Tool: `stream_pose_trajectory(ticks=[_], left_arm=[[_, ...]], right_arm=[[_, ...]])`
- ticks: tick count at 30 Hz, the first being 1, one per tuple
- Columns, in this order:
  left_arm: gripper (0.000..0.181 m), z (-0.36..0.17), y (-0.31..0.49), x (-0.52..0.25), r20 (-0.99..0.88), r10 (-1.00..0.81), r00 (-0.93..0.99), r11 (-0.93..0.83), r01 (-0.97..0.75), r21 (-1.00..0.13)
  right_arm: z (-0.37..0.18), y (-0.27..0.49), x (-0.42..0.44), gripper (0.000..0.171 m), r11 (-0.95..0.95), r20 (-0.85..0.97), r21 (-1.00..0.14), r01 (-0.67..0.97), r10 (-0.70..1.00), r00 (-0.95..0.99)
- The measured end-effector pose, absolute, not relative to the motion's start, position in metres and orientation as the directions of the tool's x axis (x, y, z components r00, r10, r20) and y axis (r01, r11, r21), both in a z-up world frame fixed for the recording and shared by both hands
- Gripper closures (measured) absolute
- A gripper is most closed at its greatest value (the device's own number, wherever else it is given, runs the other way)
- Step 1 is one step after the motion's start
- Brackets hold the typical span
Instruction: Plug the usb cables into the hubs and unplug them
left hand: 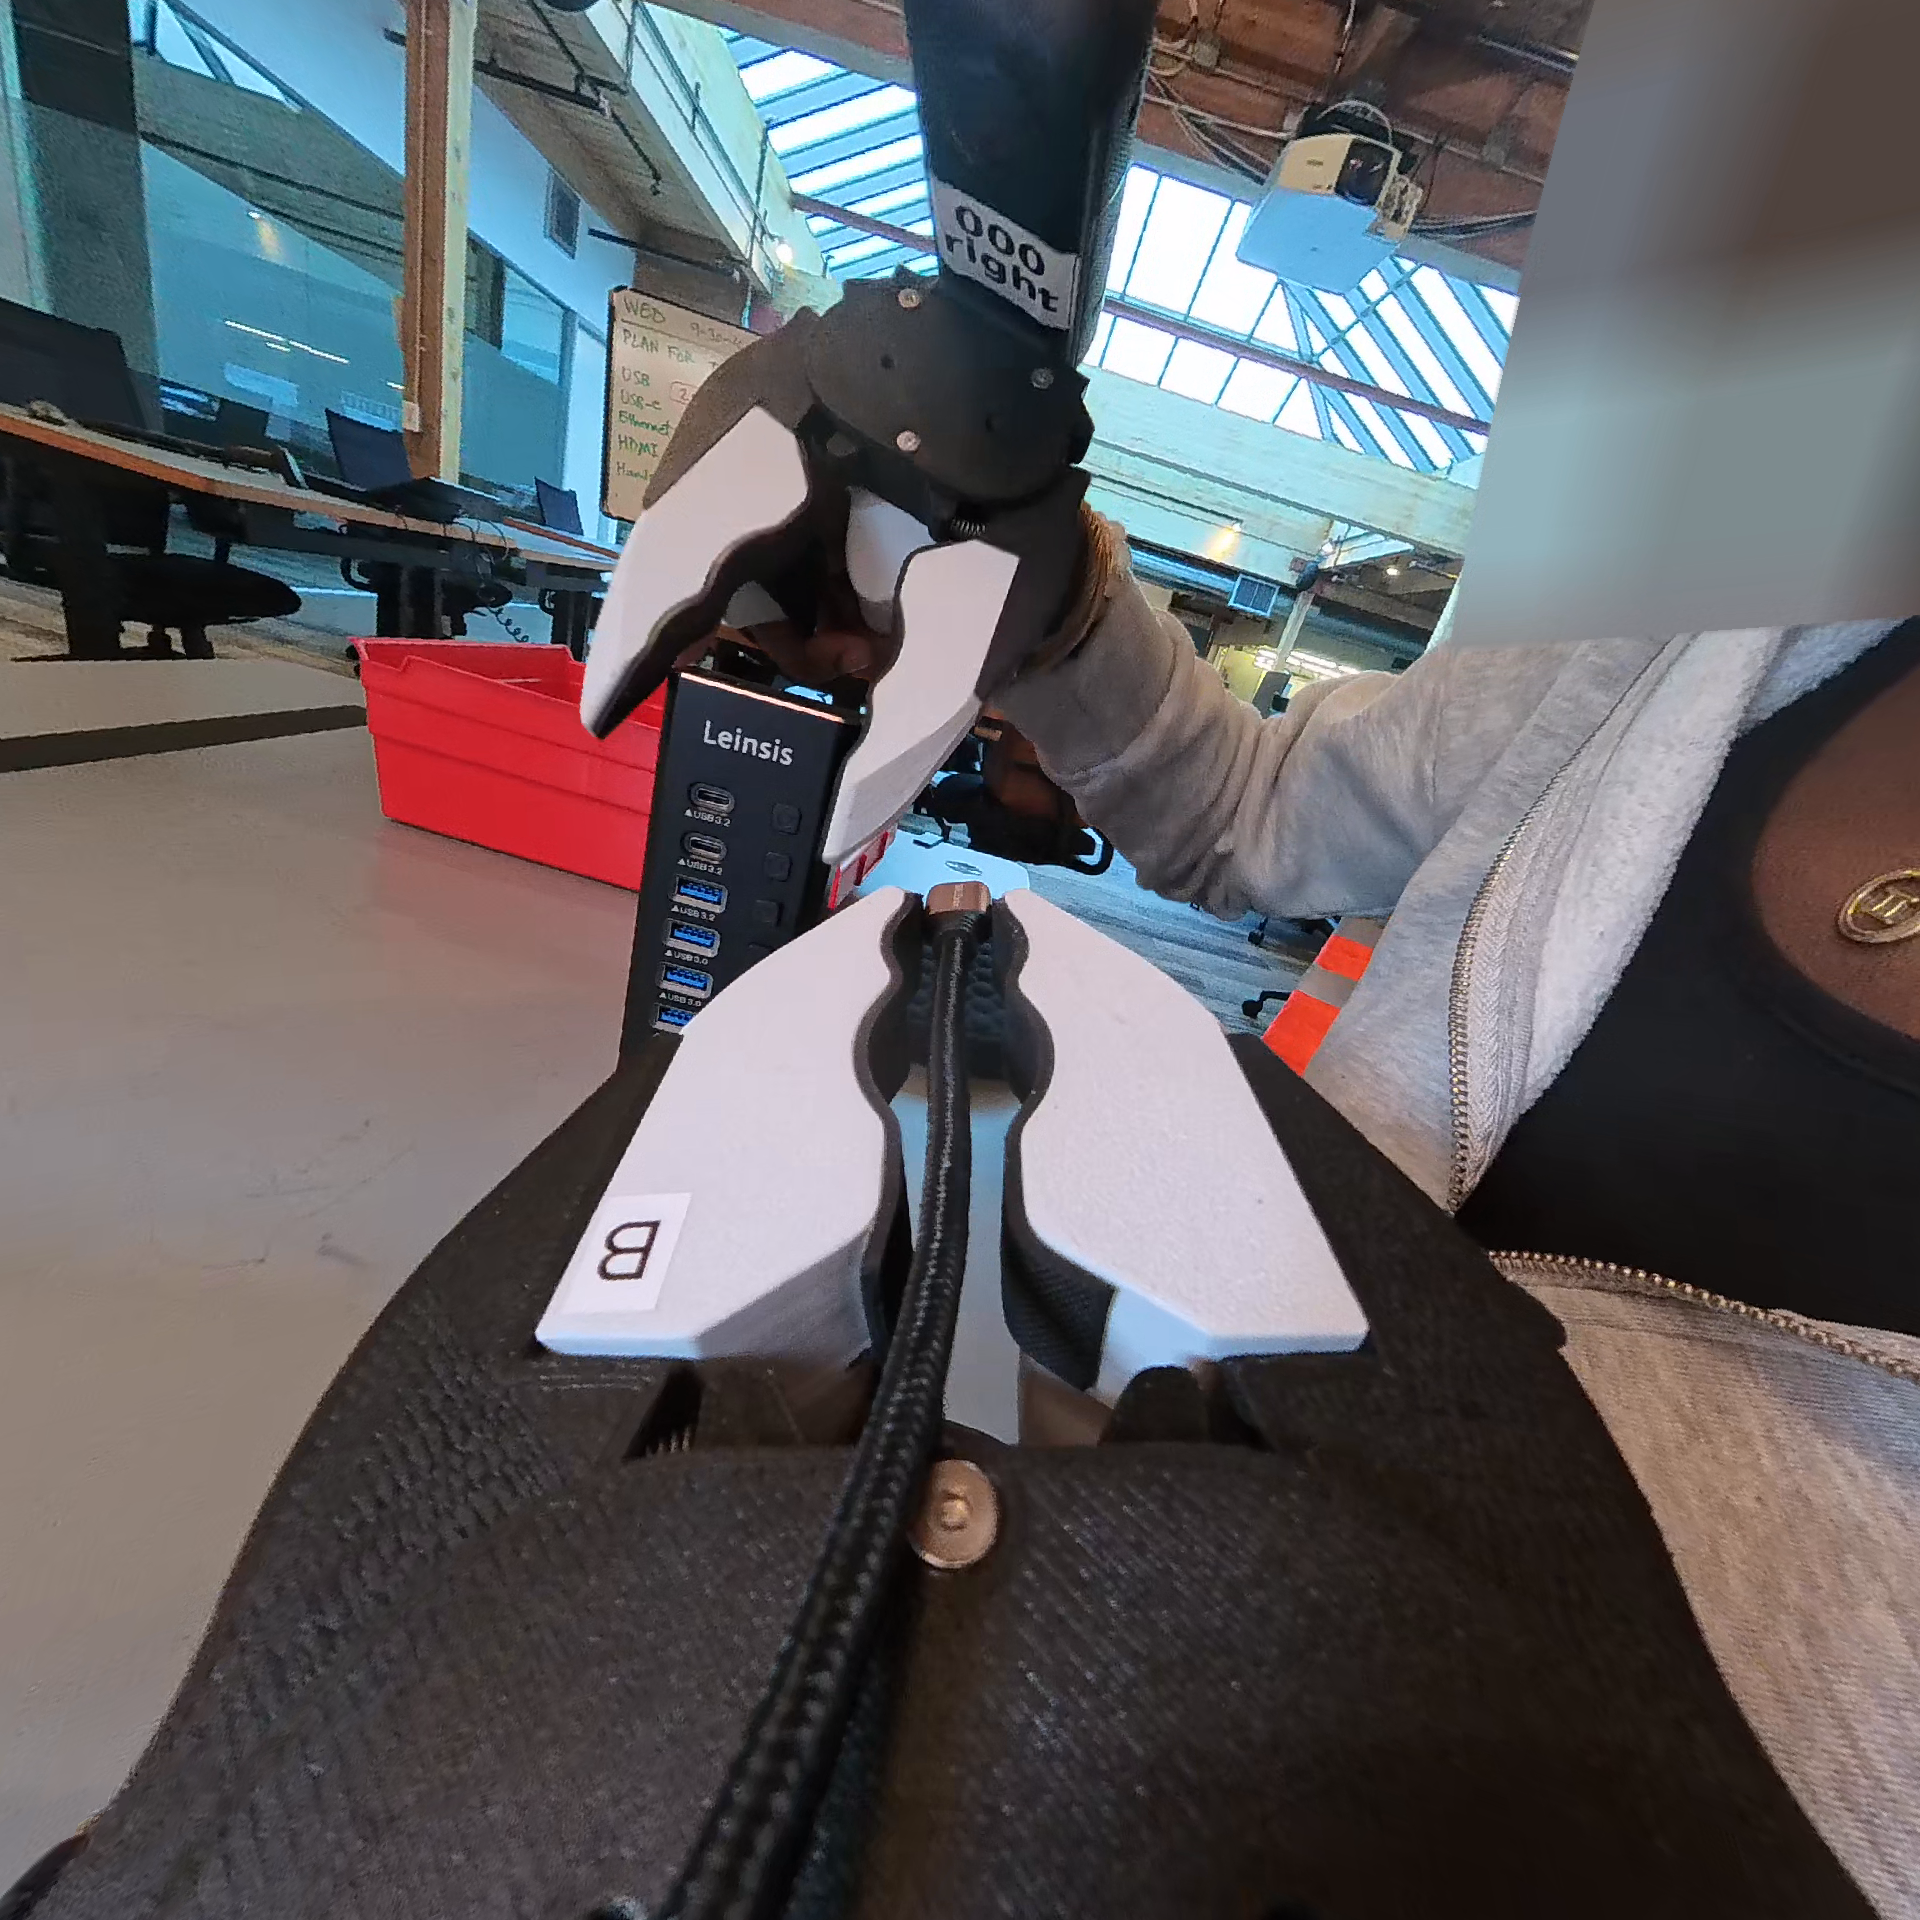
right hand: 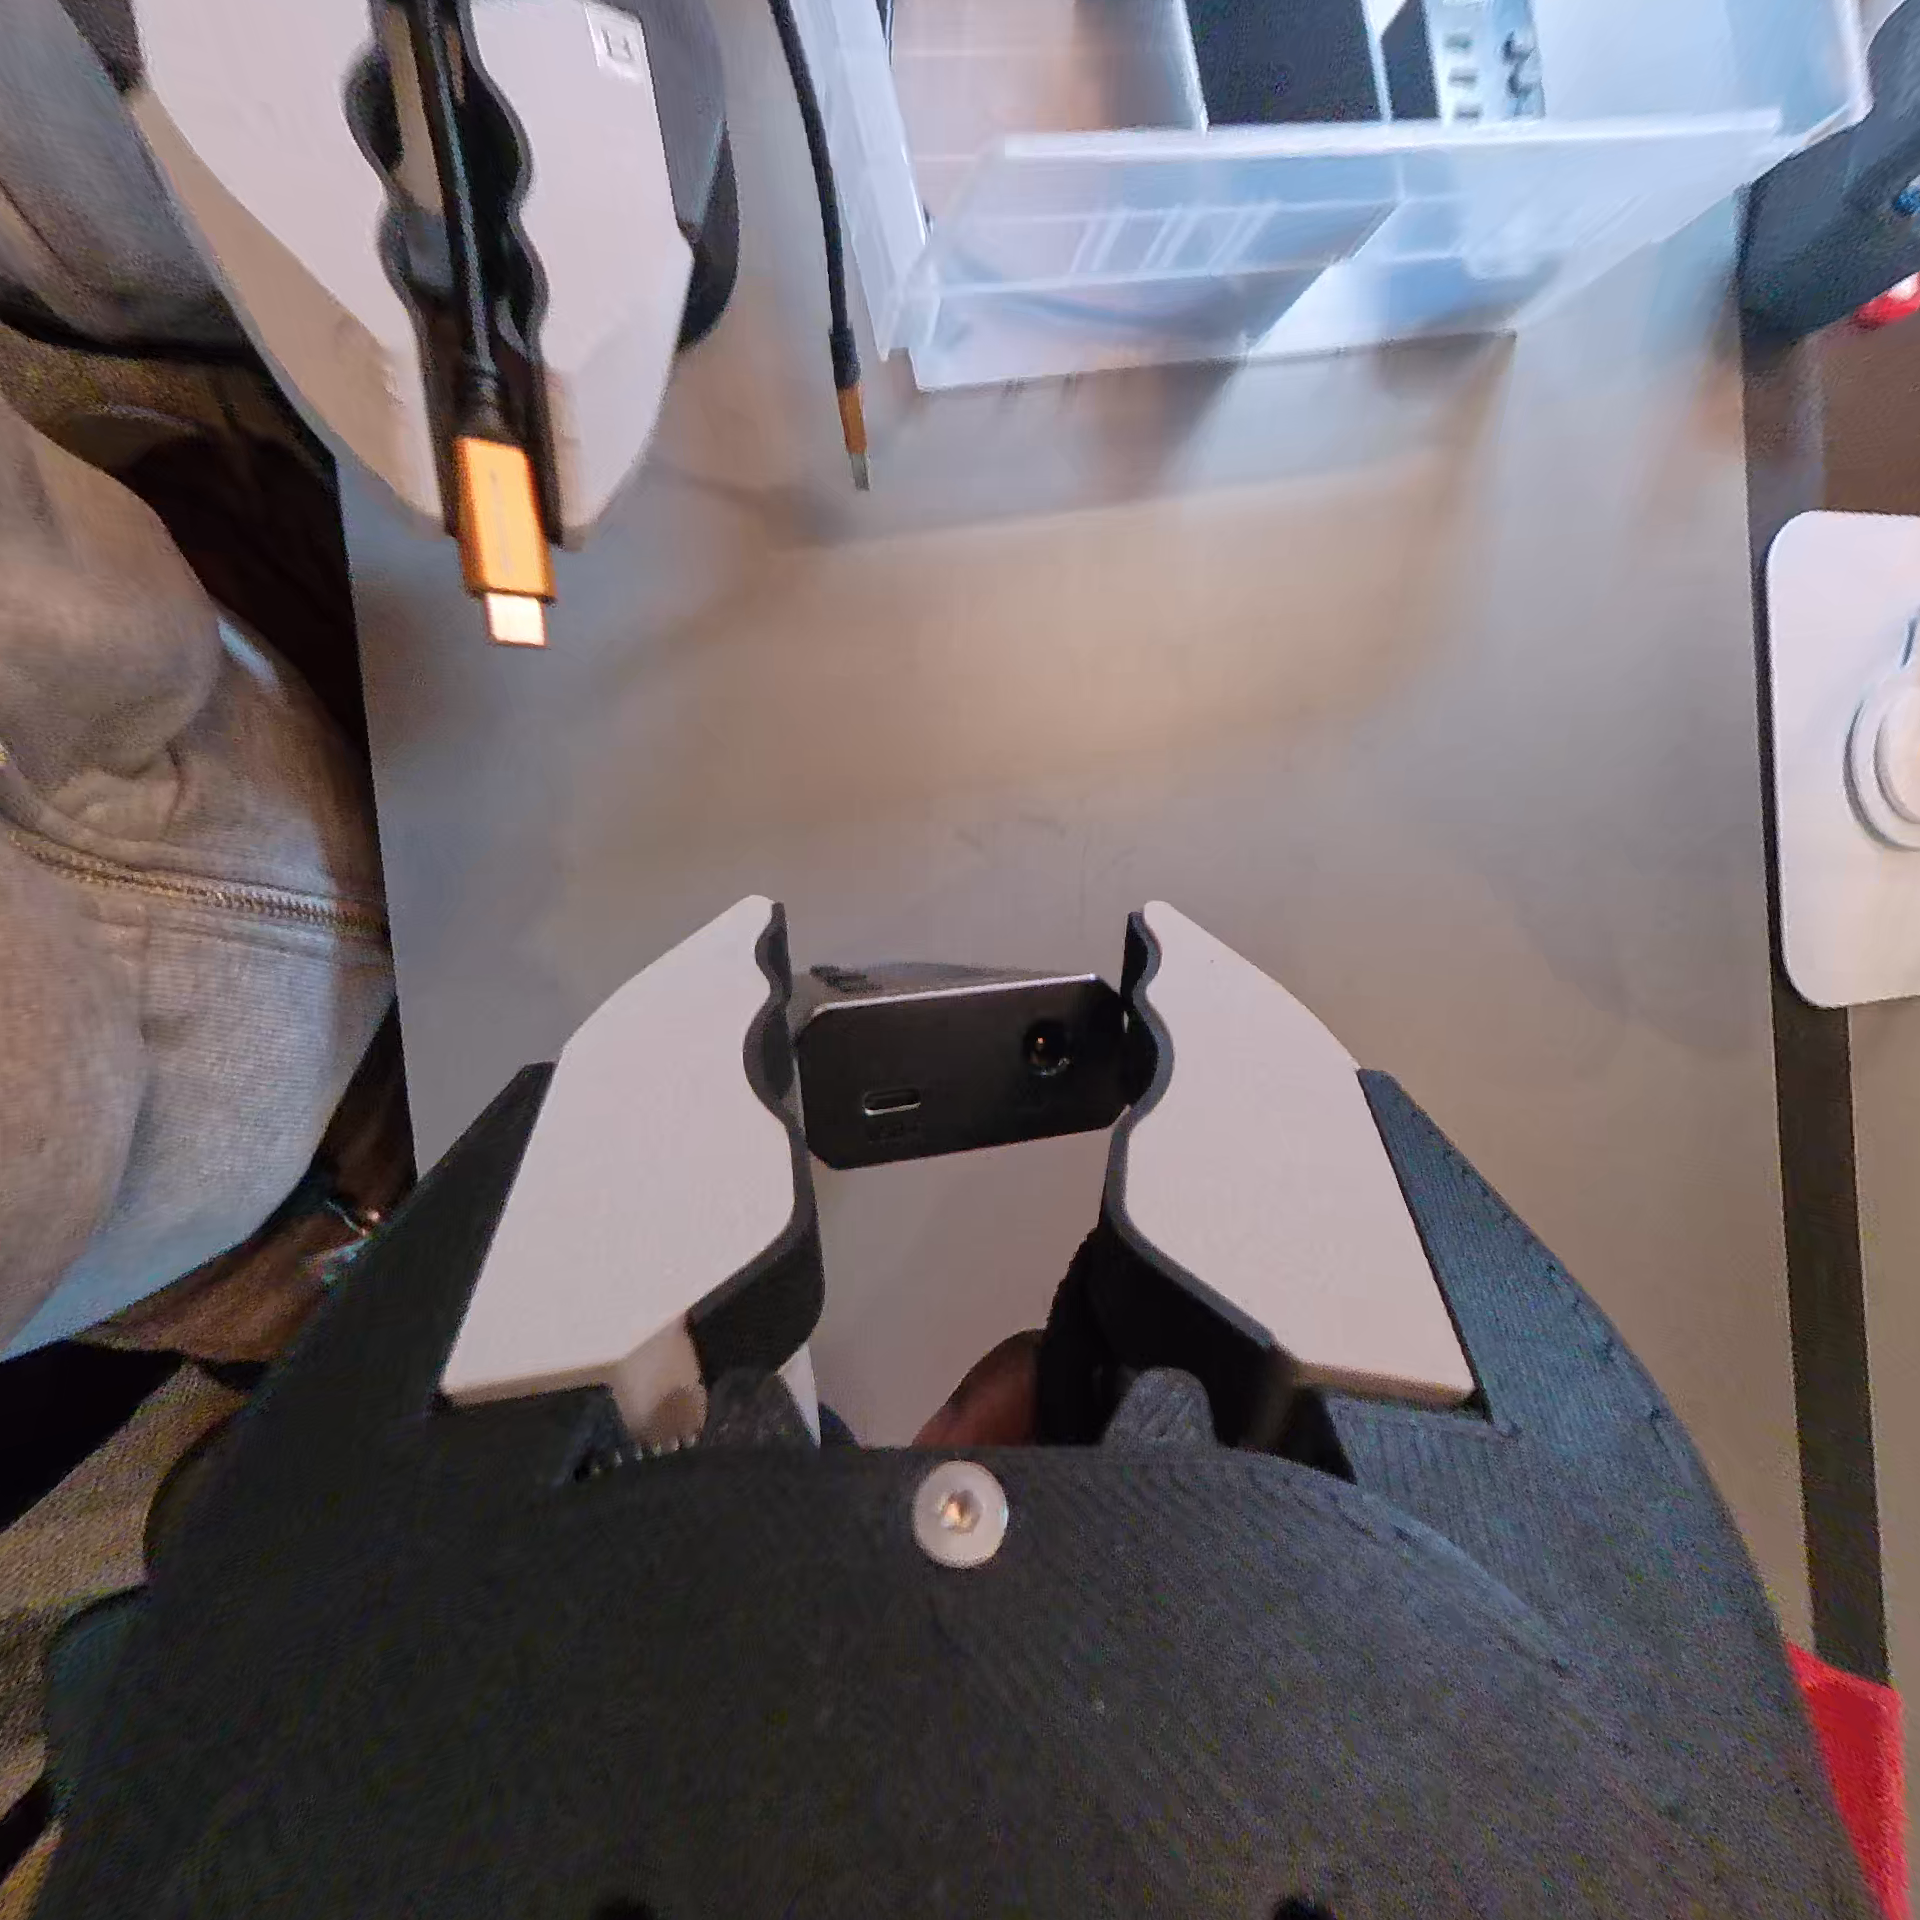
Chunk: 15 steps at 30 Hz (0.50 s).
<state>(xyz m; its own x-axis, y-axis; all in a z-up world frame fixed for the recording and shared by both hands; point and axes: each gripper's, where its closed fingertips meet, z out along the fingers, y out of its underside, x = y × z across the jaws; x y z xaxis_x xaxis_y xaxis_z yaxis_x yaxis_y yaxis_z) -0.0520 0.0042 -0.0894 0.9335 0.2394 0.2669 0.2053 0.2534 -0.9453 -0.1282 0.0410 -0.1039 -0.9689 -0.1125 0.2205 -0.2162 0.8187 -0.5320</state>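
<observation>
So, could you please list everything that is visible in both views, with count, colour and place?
USB hub: one, black, upright on the table, top between the right gripper's fingers.
USB cable: one, black braided, orange plug, in the left gripper.
Second cable: one, black, orange plug, lying on the table.
Bin: one, red, behind the hub.
Clear organiser: one, transparent, far table edge.
Table: one, grey.
Left gripper: white fingers, shut on the cable.
Right gripper: white fingers, around the hub.
</observation>
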Motion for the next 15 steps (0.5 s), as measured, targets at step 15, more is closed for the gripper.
stream_pose_trajectory(ticks=[15], left_arm=[[0.168,-0.087,0.005,-0.076,0.258,0.38,0.888,0.31,0.141,-0.94]], right_arm=[[-0.097,0.043,-0.127,0.092,-0.05,-0.095,-0.994,0.101,-0.101,-0.99]])
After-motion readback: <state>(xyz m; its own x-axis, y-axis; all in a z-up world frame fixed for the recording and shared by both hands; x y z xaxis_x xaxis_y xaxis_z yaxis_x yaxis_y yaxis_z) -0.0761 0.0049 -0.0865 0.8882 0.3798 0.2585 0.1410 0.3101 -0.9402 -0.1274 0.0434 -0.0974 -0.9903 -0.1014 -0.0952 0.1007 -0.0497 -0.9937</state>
